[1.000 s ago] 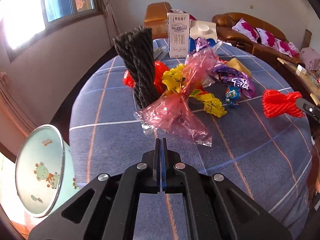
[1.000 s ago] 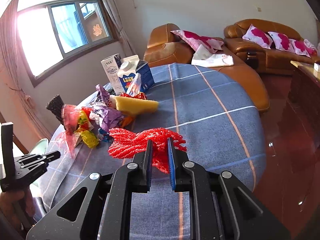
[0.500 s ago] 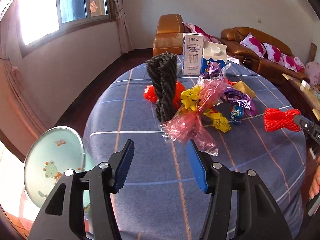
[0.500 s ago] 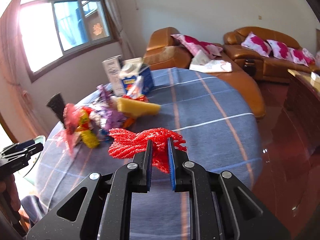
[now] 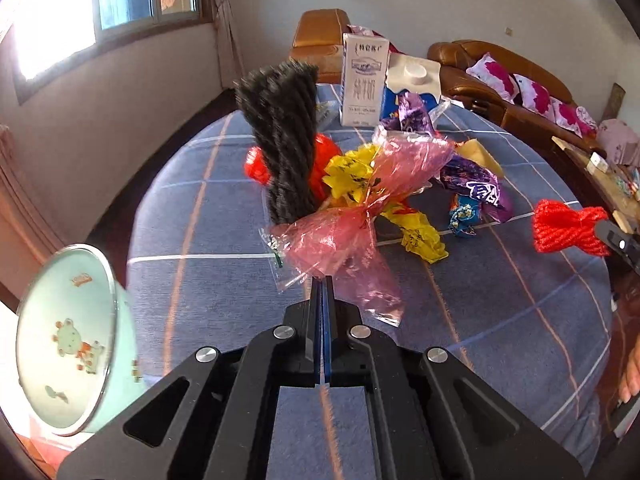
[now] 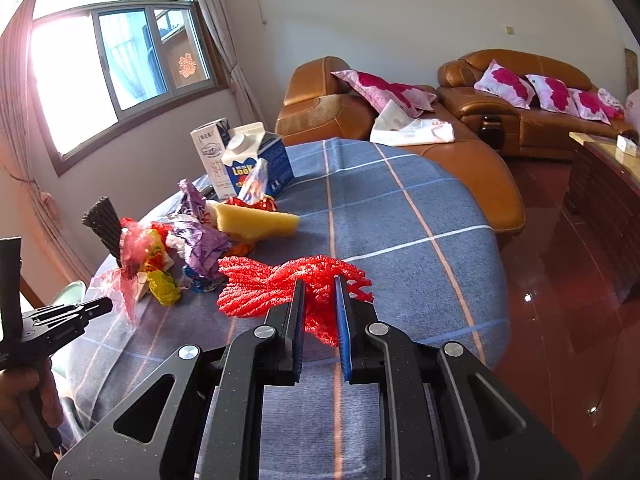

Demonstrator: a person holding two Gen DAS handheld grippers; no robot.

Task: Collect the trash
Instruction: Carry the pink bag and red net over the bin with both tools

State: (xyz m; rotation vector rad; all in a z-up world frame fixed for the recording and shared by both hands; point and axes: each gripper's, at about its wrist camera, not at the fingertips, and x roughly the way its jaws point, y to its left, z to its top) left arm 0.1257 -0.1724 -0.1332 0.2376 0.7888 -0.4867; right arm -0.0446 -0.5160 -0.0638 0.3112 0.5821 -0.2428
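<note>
On the round counter (image 6: 400, 216), spread with a blue-grey cloth crossed by white and orange lines, lies one heap of litter. The tall white milk carton (image 5: 365, 80) serves as landmark. One second carton, blue and white with a round cap (image 6: 256, 160), stands touching it. In front of the white carton rises one black ribbed foam-net sleeve (image 5: 286, 140), stiff and twisted. Just beside the sleeve lie one crinkled pink cellophane wrapper (image 5: 352, 216), knotted at its middle, one crumpled yellow wrapper (image 5: 420, 236), one glossy purple foil wrapper (image 5: 476, 188) and one small blue foil wrapper (image 5: 462, 218). One wedge of yellow sponge (image 6: 256, 222) rests near the cartons.

The right claw (image 6: 319, 292) is clenched around one red foam-net sleeve (image 6: 260, 284), bunched and lacy, held well forward of the white carton above the cloth.

The left claw (image 5: 321, 284) has just snapped together; its pads meet with nothing visible between them, the tips at the near edge of the pink cellophane. Whether they pinch any film I cannot tell.

One pale green enamel bin with a frog picture (image 5: 68, 340) stands off the counter's edge, far from the carton.
</note>
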